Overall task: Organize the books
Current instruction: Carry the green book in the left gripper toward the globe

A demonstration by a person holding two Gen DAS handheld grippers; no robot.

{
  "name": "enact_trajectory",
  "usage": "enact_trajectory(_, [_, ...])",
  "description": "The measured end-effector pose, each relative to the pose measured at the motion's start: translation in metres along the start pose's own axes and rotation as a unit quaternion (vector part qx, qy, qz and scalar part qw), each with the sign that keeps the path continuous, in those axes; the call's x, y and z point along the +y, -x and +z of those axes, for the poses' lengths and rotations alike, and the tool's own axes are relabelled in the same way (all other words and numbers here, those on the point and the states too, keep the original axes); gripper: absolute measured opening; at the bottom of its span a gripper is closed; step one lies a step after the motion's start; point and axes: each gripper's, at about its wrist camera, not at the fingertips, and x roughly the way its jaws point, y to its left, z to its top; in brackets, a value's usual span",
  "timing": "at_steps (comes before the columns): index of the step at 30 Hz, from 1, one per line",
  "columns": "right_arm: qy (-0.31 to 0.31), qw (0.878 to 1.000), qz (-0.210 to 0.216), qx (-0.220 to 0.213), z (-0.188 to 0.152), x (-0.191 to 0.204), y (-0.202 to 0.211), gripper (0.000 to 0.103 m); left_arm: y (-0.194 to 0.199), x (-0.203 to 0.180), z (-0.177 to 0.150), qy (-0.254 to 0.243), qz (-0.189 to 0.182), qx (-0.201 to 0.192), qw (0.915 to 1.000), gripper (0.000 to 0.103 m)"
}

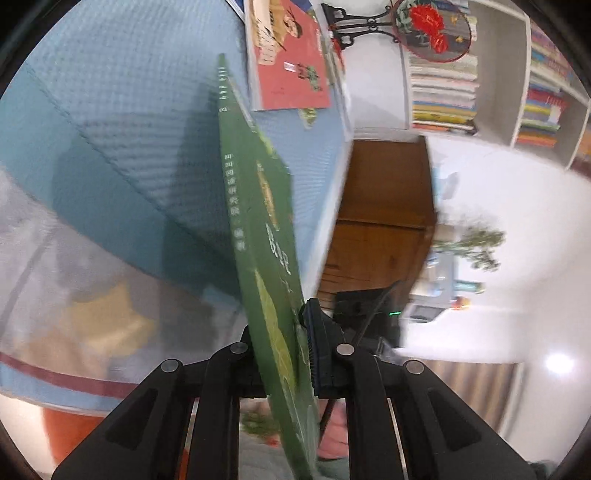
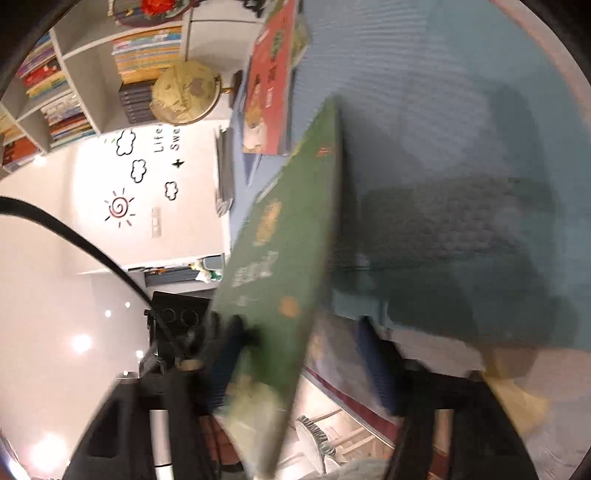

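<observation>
- Left gripper is clamping the near edge of the green book; jaws are pressed together on it, the ribbed pad sitting flat against the cover.
- Green book is standing on edge, tilted, spine facing the left wrist camera, reaching out over the blue tablecloth.
- Right gripper: the same green book is sitting between its fingers. The picture is smeared with motion blur, so I can't tell whether the pads are actually touching the cover. There's a visible gap between the right-hand finger and the book.
- Both tools are meeting at the same near end of the book; a black device, blurred, is showing just past the book in each view.
- Red book is lying flat on the cloth near the far edge of the table, well apart from the green one, with another book's corner peeking out beneath it.
- Background: white bookshelf packed with stacked books, a round embroidered flower panel on a black stand, a globe by the shelf, a wooden cabinet beyond the table edge.
</observation>
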Motion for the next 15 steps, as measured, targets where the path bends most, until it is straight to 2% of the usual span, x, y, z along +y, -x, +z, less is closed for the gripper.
enact_trajectory(2, [0.060, 0.996, -0.061, 0.003, 0.000, 0.019, 0.000, 0.033, 0.001, -0.004, -0.003, -0.021, 0.039, -0.007, 0.9990, 0.010])
enact_trajectory(4, [0.119, 0.986, -0.114, 0.010, -0.002, 0.042, -0.012, 0.033, 0.003, -0.013, -0.008, -0.062, 0.095, -0.017, 0.9934, 0.010])
enact_trajectory(6, [0.187, 0.968, -0.165, 0.016, -0.010, 0.067, -0.020, 0.033, 0.008, -0.022, -0.014, -0.099, 0.128, -0.022, 0.9865, 0.010])
enact_trajectory(8, [0.252, 0.947, -0.198, 0.023, -0.021, 0.092, -0.025, 0.033, 0.014, -0.034, -0.021, -0.129, 0.151, -0.034, 0.9795, 0.010])
enact_trajectory(11, [0.324, 0.923, -0.203, 0.041, -0.034, 0.125, -0.031, 0.032, 0.038, -0.040, -0.029, -0.136, 0.151, -0.060, 0.9773, 0.010])
enact_trajectory(13, [0.352, 0.915, -0.193, 0.049, -0.040, 0.140, -0.031, 0.032, 0.054, -0.044, -0.030, -0.129, 0.145, -0.079, 0.9778, 0.012])
enact_trajectory(15, [0.384, 0.904, -0.181, 0.058, -0.041, 0.157, -0.036, 0.032, 0.073, -0.050, -0.032, -0.134, 0.145, -0.106, 0.9746, 0.012])
